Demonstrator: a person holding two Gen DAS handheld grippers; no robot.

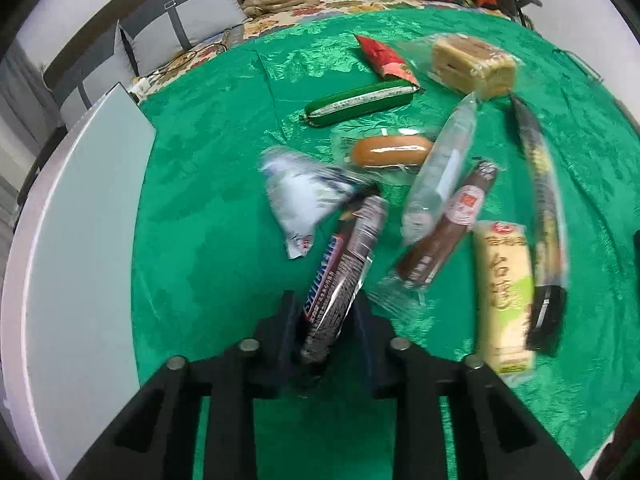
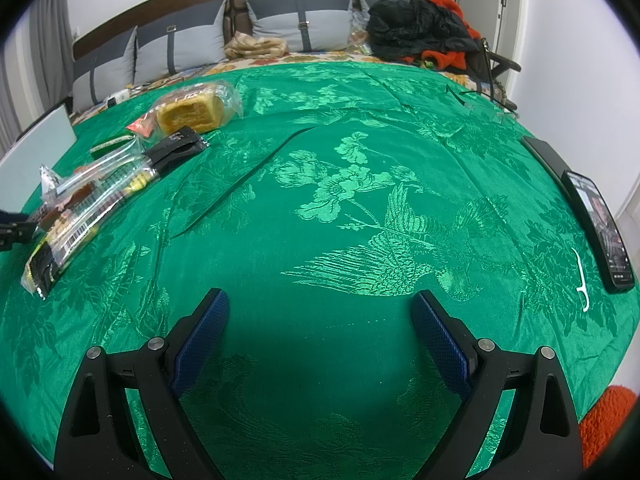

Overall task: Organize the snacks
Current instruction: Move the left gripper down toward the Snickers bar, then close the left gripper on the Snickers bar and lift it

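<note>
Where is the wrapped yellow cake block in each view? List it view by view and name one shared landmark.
Left wrist view: the wrapped yellow cake block sits upper right, beyond the other snacks.
Right wrist view: the same block sits upper left, behind the snack pile.
Shared landmark: the grey cushions behind the green cloth.

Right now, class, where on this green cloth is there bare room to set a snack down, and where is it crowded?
Free: the wide green cloth ahead of the open right hand-held gripper, bordered by the phone and the snack pile. Crowded: around the Snickers bar clamped in the left hand-held gripper.
</note>
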